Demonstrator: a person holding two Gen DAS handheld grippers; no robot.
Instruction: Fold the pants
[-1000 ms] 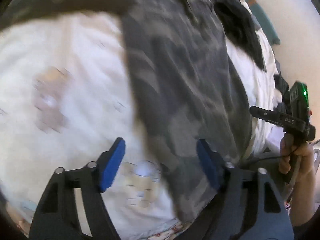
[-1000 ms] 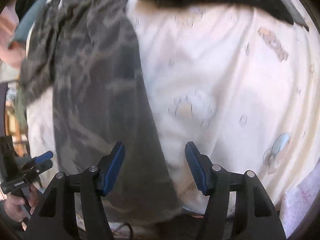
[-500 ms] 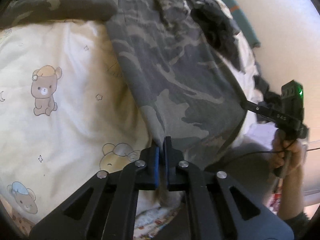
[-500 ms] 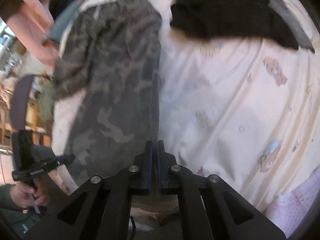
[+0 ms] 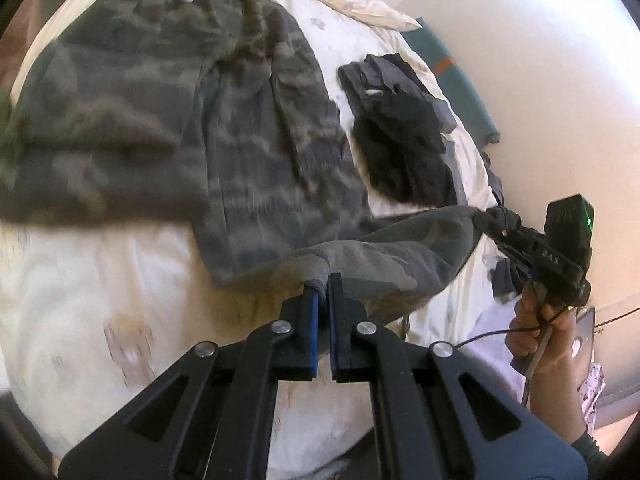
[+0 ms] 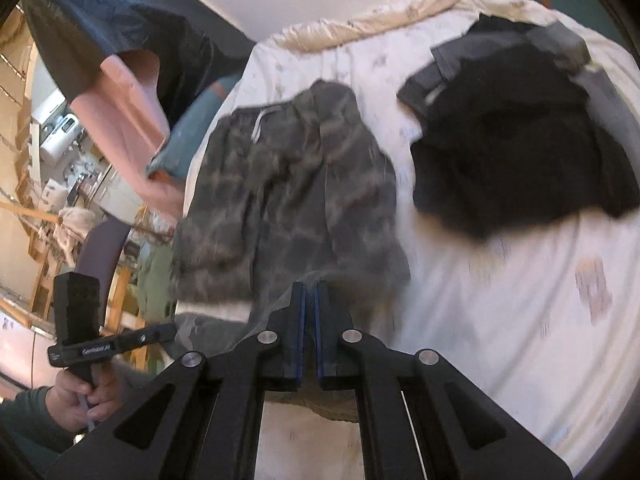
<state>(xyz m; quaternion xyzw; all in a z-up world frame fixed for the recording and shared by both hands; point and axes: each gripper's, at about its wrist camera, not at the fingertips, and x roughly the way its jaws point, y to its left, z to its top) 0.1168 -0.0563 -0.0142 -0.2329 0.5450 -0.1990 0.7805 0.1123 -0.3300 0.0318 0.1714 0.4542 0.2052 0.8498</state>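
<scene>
Camouflage pants (image 5: 248, 148) lie on a white bedsheet with their waistband and drawstring at the far end. They also show in the right wrist view (image 6: 296, 200). My left gripper (image 5: 323, 280) is shut on one corner of the leg hem and holds it above the bed. My right gripper (image 6: 310, 286) is shut on the other hem corner; it shows in the left wrist view (image 5: 488, 216) with the hem stretched between both. The lifted leg end hangs over the rest of the pants.
A pile of dark clothes (image 5: 400, 136) lies on the bed beside the pants, also in the right wrist view (image 6: 516, 132). A cream pillow (image 6: 380, 24) sits at the bed's far end. A pink and teal cloth (image 6: 160, 136) lies at the left bed edge.
Both grippers went from open to shut on the pants' leg hem, then lifted it and carried it toward the waistband.
</scene>
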